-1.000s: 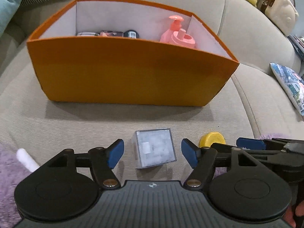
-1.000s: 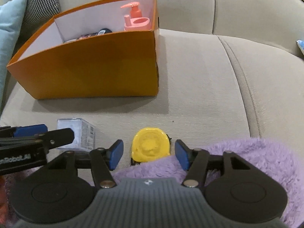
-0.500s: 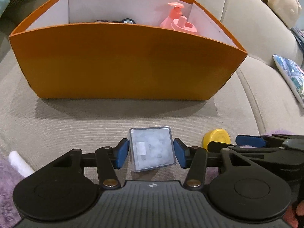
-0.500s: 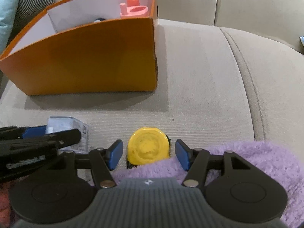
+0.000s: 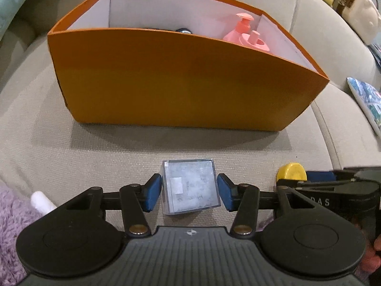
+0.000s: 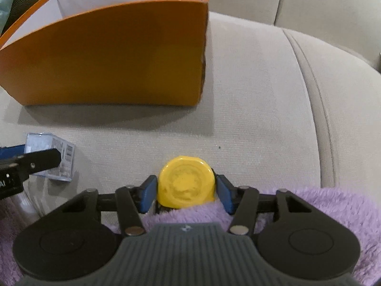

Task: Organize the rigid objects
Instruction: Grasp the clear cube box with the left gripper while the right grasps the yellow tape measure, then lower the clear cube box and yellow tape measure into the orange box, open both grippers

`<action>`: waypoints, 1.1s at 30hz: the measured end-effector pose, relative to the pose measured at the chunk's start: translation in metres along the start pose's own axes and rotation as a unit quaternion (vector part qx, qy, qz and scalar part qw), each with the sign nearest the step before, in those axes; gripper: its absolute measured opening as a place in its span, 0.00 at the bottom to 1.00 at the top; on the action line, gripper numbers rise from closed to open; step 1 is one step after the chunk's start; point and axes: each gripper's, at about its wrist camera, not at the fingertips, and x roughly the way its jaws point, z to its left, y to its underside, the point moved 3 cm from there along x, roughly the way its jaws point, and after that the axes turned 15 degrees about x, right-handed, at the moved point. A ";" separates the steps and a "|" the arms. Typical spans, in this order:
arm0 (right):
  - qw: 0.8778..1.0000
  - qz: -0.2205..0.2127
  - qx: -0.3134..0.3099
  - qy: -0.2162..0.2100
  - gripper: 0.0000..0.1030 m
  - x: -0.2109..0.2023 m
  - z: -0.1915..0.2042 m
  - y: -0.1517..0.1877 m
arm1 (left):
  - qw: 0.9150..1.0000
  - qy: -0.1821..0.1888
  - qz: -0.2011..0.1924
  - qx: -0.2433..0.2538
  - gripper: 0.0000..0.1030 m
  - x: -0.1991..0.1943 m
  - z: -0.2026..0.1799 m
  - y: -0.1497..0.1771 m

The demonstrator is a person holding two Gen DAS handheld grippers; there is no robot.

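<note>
A small clear plastic box rests on the beige sofa seat, and my left gripper is shut on it, one blue pad against each side. To its right, a round yellow disc with a black underside lies at the edge of a purple blanket. My right gripper is closing its jaws around the disc, and the pads touch its sides. Behind both stands an orange bin holding a pink pump bottle and a dark item. The disc and clear box each show in the other view.
A fluffy purple blanket covers the near seat under my right gripper and at the left. A white cylinder lies beside it. A cream bag and a patterned cushion sit at the right.
My left gripper moved forward and shut on the clear box. The right gripper came down over the yellow disc and its pads narrowed onto it.
</note>
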 end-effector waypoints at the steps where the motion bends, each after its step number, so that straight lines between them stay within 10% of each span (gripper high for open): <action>1: 1.000 -0.007 -0.004 -0.023 0.54 -0.002 0.005 0.000 | 1.000 -0.004 -0.001 0.004 0.57 0.000 0.000 -0.001; 9: 0.994 -0.043 -0.076 -0.066 0.54 0.003 0.057 0.008 | 1.000 -0.021 -0.003 -0.002 0.57 -0.003 0.011 0.001; 33: 0.994 -0.019 -0.017 -0.104 0.54 0.000 0.025 0.007 | 0.999 -0.031 -0.015 -0.007 0.54 0.001 0.009 0.000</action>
